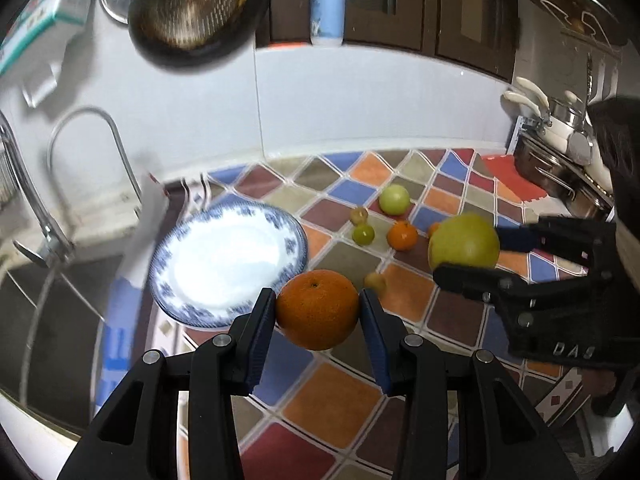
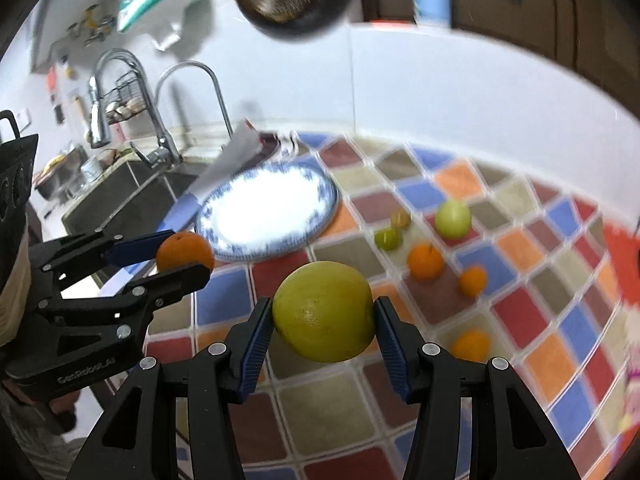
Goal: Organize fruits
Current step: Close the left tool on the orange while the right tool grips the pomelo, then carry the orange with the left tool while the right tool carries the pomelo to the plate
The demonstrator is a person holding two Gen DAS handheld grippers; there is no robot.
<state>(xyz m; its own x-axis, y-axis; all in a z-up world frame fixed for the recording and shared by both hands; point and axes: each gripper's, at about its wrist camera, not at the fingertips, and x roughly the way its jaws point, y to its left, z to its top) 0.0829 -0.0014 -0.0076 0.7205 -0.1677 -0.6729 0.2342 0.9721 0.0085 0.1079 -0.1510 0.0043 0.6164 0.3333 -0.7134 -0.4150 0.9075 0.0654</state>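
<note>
1. I am holding a big orange (image 1: 318,309) in my left claw (image 1: 318,312), its pads pressing on both sides; the fruit is hanging clear of the tiled worktop (image 1: 332,400), just beside the blue-rimmed plate (image 1: 298,240).
2. I am holding a large yellow-green fruit (image 2: 324,316) in my right claw (image 2: 324,320), gripped the same way; it is also hanging above the worktop, near the plate's right side.
3. The plate is lying bare, so I am judging both fruits to be heading there; several small oranges and green fruits (image 1: 394,199) are lying loose on the tiles beyond.
4. Both fruits are round and smooth, pinched only at their widest line; a tilt could be letting one slip out and roll toward the sink (image 2: 120,196).
5. My two claws are working close together; converging on the plate at once could be knocking them together, or nudging the plate toward the sink edge.
</note>
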